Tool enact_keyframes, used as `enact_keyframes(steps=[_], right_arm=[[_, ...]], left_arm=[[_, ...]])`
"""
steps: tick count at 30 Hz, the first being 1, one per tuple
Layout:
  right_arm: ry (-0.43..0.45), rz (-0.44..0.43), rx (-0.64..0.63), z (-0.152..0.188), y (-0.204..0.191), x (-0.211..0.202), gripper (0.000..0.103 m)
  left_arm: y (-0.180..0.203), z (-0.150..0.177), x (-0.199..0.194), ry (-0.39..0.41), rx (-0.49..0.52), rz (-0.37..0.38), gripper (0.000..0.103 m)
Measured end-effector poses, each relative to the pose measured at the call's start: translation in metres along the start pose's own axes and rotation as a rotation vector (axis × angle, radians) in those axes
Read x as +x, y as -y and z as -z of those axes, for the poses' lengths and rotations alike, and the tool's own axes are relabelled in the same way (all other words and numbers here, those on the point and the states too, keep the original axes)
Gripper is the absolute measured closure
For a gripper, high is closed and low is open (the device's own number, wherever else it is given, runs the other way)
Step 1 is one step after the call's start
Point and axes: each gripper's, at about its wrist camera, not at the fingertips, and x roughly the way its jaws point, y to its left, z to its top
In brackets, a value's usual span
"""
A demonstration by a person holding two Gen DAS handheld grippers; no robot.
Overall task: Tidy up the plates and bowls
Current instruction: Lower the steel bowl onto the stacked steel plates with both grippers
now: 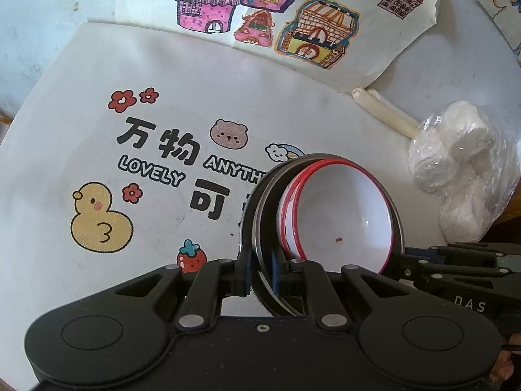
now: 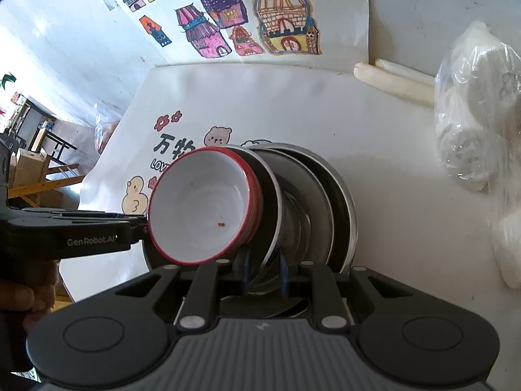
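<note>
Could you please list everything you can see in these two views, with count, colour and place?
Bowl: at least one, white with red rim, tilted, nested in the metal dishes.
Metal dishes: several, silver, stacked on edge over the cloth; exact count unclear.
Cloth: one, white with duck, bear and lettering, covering the table.
Drawing: one sheet, colourful houses, beyond the cloth.
Paper rolls: two, cream, right of the drawing.
Plastic bag: one, clear with white rolls inside, far right.
Furniture: wooden and metal pieces, background left.
Left gripper: black, shut on a metal dish rim.
Right gripper: black and grey, shut on a metal dish rim.
Hand: one, holding the left gripper.
</note>
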Motion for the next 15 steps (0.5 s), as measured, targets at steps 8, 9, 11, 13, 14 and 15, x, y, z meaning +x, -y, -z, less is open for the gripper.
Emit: enact_keyframes(steps=[8,9,11,13,14,15], right_arm=[[0.011,-0.005,0.022,0.001,0.003,-0.001,0.083],[0.012,-0.006,0.027,0.002,0.004,-0.001,0.083],[0.012,-0.006,0.034,0.005,0.006,0.000,0.083],[0.012,-0.007,0.048,0.008,0.008,0.001,0.083],[0.013,-0.009,0.057,0.010,0.009,0.001,0.083],[0.014,-0.009,0.064,0.011,0.011,0.002,0.083]], left_arm=[[0.004,0.000,0.003,-0.009,0.025,-0.009,0.092],[0.005,0.000,0.004,-0.012,0.029,-0.010,0.092],[0.007,0.000,0.006,-0.019,0.043,-0.012,0.092],[0.010,-0.001,0.007,-0.026,0.060,-0.018,0.092],[0.011,-0.001,0.008,-0.030,0.068,-0.020,0.092],[0.012,-0.002,0.009,-0.034,0.075,-0.020,0.092]])
